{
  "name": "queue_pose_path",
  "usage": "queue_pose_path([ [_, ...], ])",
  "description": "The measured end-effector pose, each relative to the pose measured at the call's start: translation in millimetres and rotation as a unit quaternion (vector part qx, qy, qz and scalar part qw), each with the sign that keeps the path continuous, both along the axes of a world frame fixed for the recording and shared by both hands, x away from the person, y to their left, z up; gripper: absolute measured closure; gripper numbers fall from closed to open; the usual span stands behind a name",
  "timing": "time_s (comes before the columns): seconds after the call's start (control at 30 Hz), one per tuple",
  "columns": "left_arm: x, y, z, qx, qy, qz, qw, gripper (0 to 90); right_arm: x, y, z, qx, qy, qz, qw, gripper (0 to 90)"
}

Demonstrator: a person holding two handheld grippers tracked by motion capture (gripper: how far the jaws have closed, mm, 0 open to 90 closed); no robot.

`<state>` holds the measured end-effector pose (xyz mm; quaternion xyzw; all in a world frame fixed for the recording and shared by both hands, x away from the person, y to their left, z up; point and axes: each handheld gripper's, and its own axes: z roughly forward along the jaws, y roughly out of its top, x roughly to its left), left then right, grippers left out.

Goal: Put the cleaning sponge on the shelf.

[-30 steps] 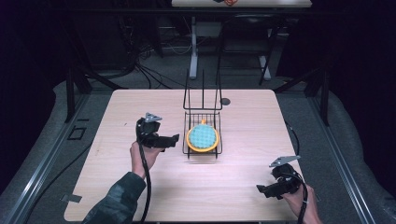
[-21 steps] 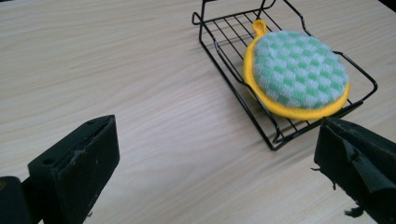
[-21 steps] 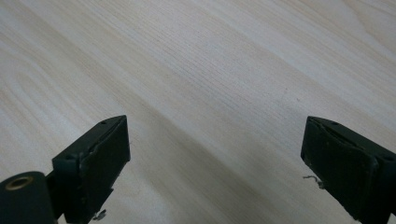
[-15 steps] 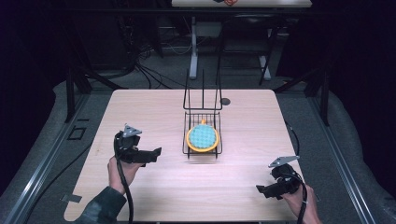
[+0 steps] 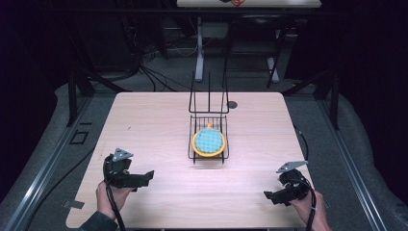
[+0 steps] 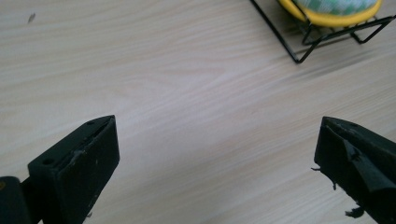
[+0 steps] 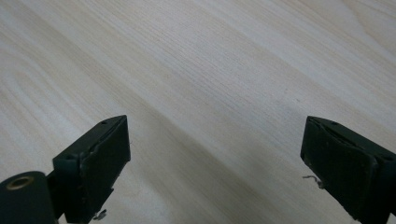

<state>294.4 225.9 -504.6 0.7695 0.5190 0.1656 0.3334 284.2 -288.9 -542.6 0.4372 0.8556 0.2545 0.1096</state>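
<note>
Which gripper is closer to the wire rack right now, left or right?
Left, slightly. The left gripper sits near the table's front edge, left of the rack; the right gripper sits by the front right corner, farther off. Both stand open, holding nothing.

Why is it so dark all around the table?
In the high view, light falls on the table while the room behind stays nearly black. In the left gripper view, the rack casts a soft shadow on the wood. In the right gripper view, a faint shadow band crosses the wood.
</note>
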Motion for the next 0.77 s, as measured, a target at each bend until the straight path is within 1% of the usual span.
queue_pose_path([
  [0.03,-1.4,1.9,-3.8,0.002,0.005,0.004,1.0,0.1,-0.1,0.3,0.0,0.002,0.001,-0.001,1.0,7.8],
  [0.1,-3.1,6.0,-11.1,-0.004,0.011,0.01,0.9999,0.1,0.4,0.2,-0.7,0.0,0.001,0.004,1.0,7.8],
  [0.17,-3.5,9.0,-15.5,-0.004,0.017,0.011,0.9998,0.1,0.8,0.1,-0.7,-0.001,0.004,0.005,1.0,7.8],
  [0.27,-3.1,9.8,-17.2,0.004,0.011,0.013,0.9999,0.1,1.4,-0.5,-1.4,0.002,0.004,0.003,1.0,7.7],
  [0.37,-2.4,10.2,-19.8,0.015,0.012,0.009,0.9998,0.1,2.3,-1.9,-2.1,0.001,0.004,0.004,1.0,7.8],
  [0.47,-1.3,11.0,-23.4,0.014,0.02,0.006,0.9997,0.1,2.1,-2.3,-2.2,0.004,0.005,0.001,1.0,7.8],
  [0.5,-1.3,11.2,-23.6,0.012,0.021,0.006,0.9997,0.1,2.0,-2.4,-1.8,0.005,0.009,0.0,0.9999,7.8],
  [0.57,-1.4,11.7,-23.4,0.001,0.019,0.007,0.9998,0.1,2.1,-2.8,-1.8,0.005,0.008,0.0,1.0,7.8],
  [0.63,-1.3,12.1,-22.8,-0.003,0.019,0.007,0.9998,0.1,2.2,-3.0,-1.9,0.005,0.009,0.001,1.0,7.8],
  [0.77,-0.2,12.0,-24.0,0.001,0.024,0.001,0.9997,0.1,2.1,-2.9,-2.1,0.006,0.006,0.001,1.0,7.9],
])
